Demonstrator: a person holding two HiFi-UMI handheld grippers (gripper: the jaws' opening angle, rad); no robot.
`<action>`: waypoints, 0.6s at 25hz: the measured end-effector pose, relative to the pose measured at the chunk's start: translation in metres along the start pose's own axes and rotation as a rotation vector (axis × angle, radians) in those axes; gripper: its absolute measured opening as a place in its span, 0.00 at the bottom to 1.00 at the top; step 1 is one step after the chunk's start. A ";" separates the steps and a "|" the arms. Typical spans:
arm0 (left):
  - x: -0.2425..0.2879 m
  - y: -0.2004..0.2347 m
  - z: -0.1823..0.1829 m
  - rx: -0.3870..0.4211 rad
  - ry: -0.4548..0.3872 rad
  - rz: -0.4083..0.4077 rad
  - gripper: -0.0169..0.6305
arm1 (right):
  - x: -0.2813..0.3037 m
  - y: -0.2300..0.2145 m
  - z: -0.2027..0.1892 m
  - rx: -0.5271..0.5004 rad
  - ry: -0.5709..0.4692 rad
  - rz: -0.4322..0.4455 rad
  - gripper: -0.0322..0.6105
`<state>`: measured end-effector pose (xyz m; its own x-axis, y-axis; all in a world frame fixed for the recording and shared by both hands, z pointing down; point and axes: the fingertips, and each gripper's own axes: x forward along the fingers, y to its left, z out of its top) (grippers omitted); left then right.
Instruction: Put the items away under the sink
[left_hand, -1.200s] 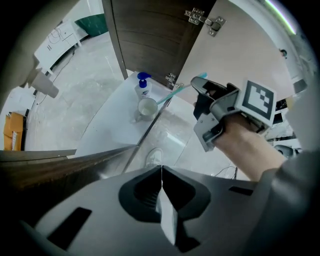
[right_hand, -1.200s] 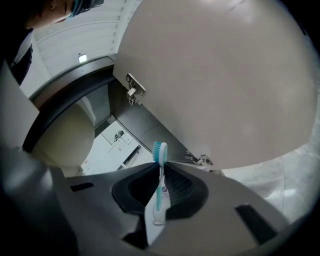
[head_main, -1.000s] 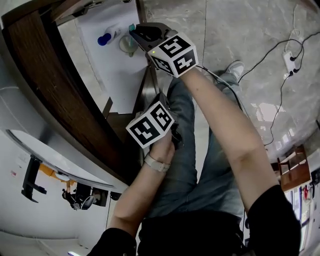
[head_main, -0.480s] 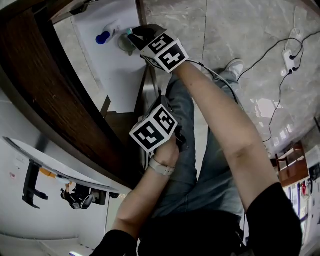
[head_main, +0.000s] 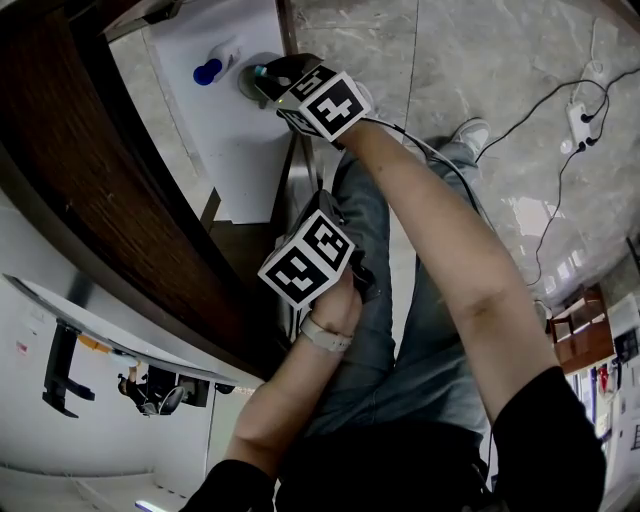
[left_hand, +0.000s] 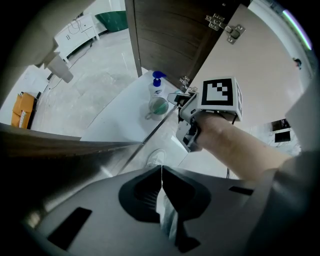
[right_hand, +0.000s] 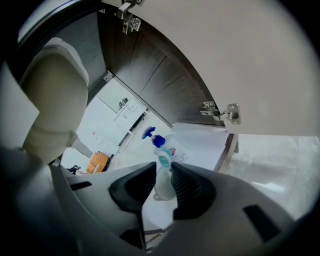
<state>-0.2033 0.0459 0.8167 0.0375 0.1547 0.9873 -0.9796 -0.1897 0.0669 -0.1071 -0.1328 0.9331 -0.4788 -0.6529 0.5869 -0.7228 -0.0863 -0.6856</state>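
Note:
A clear bottle with a teal cap (right_hand: 162, 175) stands on the white cabinet floor (right_hand: 200, 142), right beside a blue-pump soap bottle (right_hand: 155, 141). My right gripper (right_hand: 161, 172) reaches into the cabinet with this bottle between its jaws. The jaws have just been opening and stand slightly apart, so they are loose around the bottle. In the head view the right gripper (head_main: 262, 78) sits at the teal-capped bottle (head_main: 250, 80), near the blue pump bottle (head_main: 208, 72). My left gripper (left_hand: 161, 170) points straight down, shut and empty, over a shoe (left_hand: 156, 159).
The dark wooden cabinet door (head_main: 90, 170) stands open on the left, and its metal hinges (right_hand: 222, 112) are on the cabinet frame. A pale pipe or basin underside (right_hand: 50, 95) hangs above the shelf. A cable and power strip (head_main: 580, 115) lie on the marble floor.
The right gripper has moved further into the cabinet and down, bringing the teal-capped bottle next to the blue pump bottle. The left gripper has stayed in place.

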 end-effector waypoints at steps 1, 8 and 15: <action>0.000 0.000 0.000 -0.001 -0.002 0.001 0.06 | 0.001 0.002 -0.002 0.003 0.007 0.009 0.21; 0.001 0.002 0.000 -0.013 0.001 -0.001 0.06 | 0.001 -0.001 -0.007 0.019 0.022 0.003 0.34; 0.003 0.011 0.011 -0.029 -0.027 0.025 0.06 | -0.018 -0.005 0.002 0.039 -0.022 -0.021 0.34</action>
<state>-0.2121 0.0336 0.8223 0.0177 0.1242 0.9921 -0.9856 -0.1649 0.0382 -0.0939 -0.1224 0.9252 -0.4522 -0.6668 0.5923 -0.7127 -0.1292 -0.6895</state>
